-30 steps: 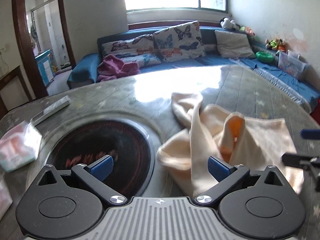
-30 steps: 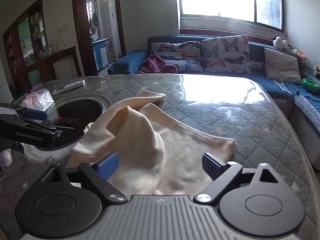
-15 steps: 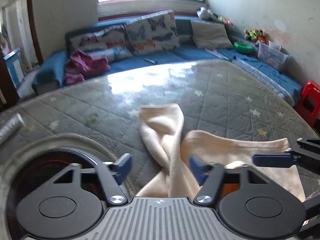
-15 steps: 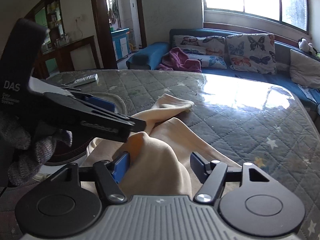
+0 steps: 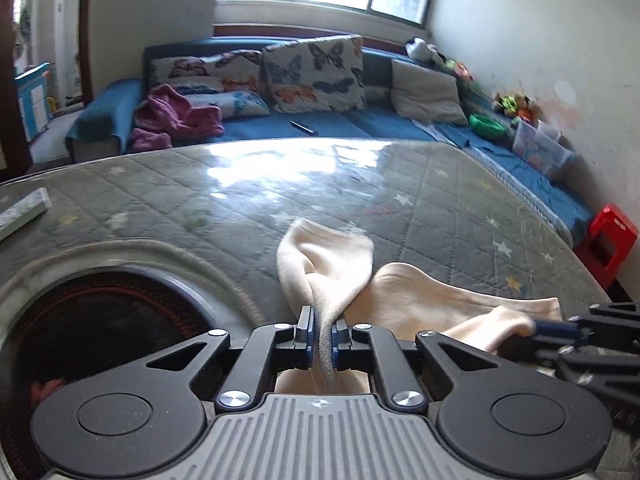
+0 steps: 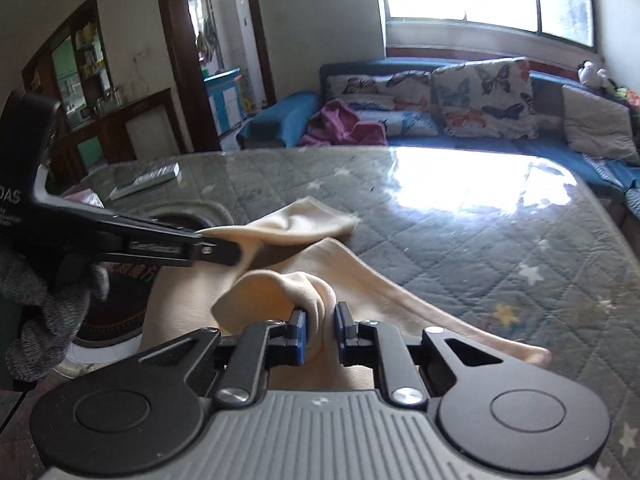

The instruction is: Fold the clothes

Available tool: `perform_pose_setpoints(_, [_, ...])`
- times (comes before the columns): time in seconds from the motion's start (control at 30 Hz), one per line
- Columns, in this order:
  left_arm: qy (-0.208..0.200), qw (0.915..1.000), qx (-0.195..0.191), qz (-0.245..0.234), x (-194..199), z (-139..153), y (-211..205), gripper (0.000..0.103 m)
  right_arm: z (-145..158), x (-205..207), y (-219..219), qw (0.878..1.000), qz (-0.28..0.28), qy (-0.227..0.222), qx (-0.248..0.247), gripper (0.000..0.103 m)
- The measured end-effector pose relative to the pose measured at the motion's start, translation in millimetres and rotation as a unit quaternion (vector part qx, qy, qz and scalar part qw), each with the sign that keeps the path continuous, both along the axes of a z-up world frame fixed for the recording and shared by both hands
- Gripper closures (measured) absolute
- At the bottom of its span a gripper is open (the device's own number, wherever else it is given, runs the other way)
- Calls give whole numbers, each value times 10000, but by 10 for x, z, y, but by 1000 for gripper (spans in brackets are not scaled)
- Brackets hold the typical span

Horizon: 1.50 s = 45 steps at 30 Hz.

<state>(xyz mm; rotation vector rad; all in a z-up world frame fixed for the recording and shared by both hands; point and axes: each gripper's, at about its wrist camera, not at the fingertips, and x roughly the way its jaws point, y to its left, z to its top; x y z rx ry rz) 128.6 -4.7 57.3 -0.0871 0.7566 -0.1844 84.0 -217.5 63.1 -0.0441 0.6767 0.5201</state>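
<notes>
- Cream fleece, soft and napped, made up the garment (image 5: pixel 420 292), which lay rumpled on the table (image 5: pixel 240 200) beside a round dark recess (image 5: pixel 100 320).
- The left gripper (image 5: pixel 323 338) was closed to a narrow slit, its blue pads (image 5: pixel 307 336) pinching a vertical ridge of the cloth that ran up from between them to a limp, rounded flap.
- The right gripper (image 6: pixel 321 336) was likewise clamped, a bunched knot of the same fleece squeezed between its pads (image 6: pixel 299 338).
- The tabletop was glossy over a grey quilted, star-printed cover, with window glare across it.
- The left view alone showed a red stool (image 5: pixel 606 242) by the wall and a green bowl (image 5: pixel 486 124) on the blue sofa (image 5: pixel 360 124).
- The right view alone showed the left gripper from the side, a grey knit glove (image 6: pixel 44 308) on the hand holding it, and a doorway (image 6: pixel 224 52) behind.
- A flat pale box (image 6: pixel 146 180) lay at the table's far left edge, seen in both views.
</notes>
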Motion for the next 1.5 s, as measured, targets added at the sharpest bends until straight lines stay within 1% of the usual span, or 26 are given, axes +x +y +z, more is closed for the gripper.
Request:
perform_pose_setpoints(0.17, [-232, 9995, 39, 220, -314, 160, 181, 94, 143, -175, -145, 9995, -185, -245, 54, 91])
perform_pose_setpoints(0.3, [-410, 9982, 98, 438, -665, 273, 373, 94, 258, -315, -262, 9984, -333, -440, 97, 91])
perform_pose_setpoints(0.4, [-519, 9967, 127, 607, -943, 347, 521, 94, 368, -500, -473, 9966, -531, -605, 186, 91])
perform_pose_setpoints(0.67, [-460, 9936, 89, 1028, -1748, 395, 875, 95, 539, -1097, -1169, 9867, -1300, -870, 446, 91])
perform_pose_setpoints(0.73, [-421, 9927, 78, 1123, -1939, 399, 954, 95, 476, -1190, -1315, 9848, -1499, -758, 432, 91])
perform_pose_setpoints(0.8, [-294, 9926, 26, 1176, -2081, 361, 1000, 95, 403, -1275, -1459, 9826, -1699, -628, 409, 91])
perform_pose_setpoints(0.87, [-116, 9936, 36, 1127, -2198, 288, 1024, 95, 330, -1360, -1602, 9798, -1897, -498, 386, 91])
perform_pose_setpoints(0.9, [-16, 9939, 56, 1104, -2238, 248, 1032, 95, 294, -1403, -1674, 9782, -1996, -433, 374, 91])
perform_pose_setpoints(0.97, [192, 9934, 93, 1127, -2285, 168, 1068, 89, 221, -1488, -1817, 9746, -2193, -302, 351, 87])
perform_pose_setpoints(1.0, [269, 9931, 99, 1141, -2304, 141, 1091, 89, 172, -1497, -1886, 9727, -2294, -198, 302, 86])
perform_pose_setpoints(1.03, [300, 9928, 84, 1158, -2315, 135, 1123, 88, 126, -1501, -1950, 9698, -2424, -142, 236, 86])
perform_pose_setpoints(1.07, [295, 9927, 96, 1166, -2323, 145, 1140, 85, 121, -1504, -1979, 9685, -2478, -152, 187, 86])
perform_pose_setpoints(1.1, [228, 9929, 151, 1158, -2327, 182, 1133, 73, 127, -1507, -1999, 9677, -2510, -175, 142, 86])
perform_pose_setpoints(1.13, [162, 9930, 206, 1150, -2330, 219, 1126, 59, 132, -1509, -2020, 9669, -2542, -199, 98, 83])
perform_pose_setpoints(1.2, [29, 9930, 317, 1134, -2338, 293, 1113, 49, 144, -1515, -2060, 9651, -2606, -247, 9, 70])
perform_pose_setpoints(1.23, [-38, 9929, 372, 1126, -2341, 330, 1106, 48, 149, -1517, -2081, 9642, -2637, -271, -36, 56])
perform_pose_setpoints(1.27, [-102, 9930, 406, 1104, -2334, 364, 1095, 48, 155, -1520, -2101, 9632, -2669, -295, -80, 53])
perform_pose_setpoints(1.33, [-134, 9945, 406, 960, -2220, 359, 1010, 48, 220, -1460, -2056, 9643, -2603, -440, -212, 53])
perform_pose_setpoints(1.43, [-125, 9966, 407, 707, -2008, 308, 848, 48, 223, -1281, -1825, 9735, -2236, -438, -208, 52])
perform_pose_setpoints(1.5, [-113, 9977, 402, 534, -1855, 270, 734, 48, 220, -1157, -1663, 9792, -1977, -424, -194, 48])
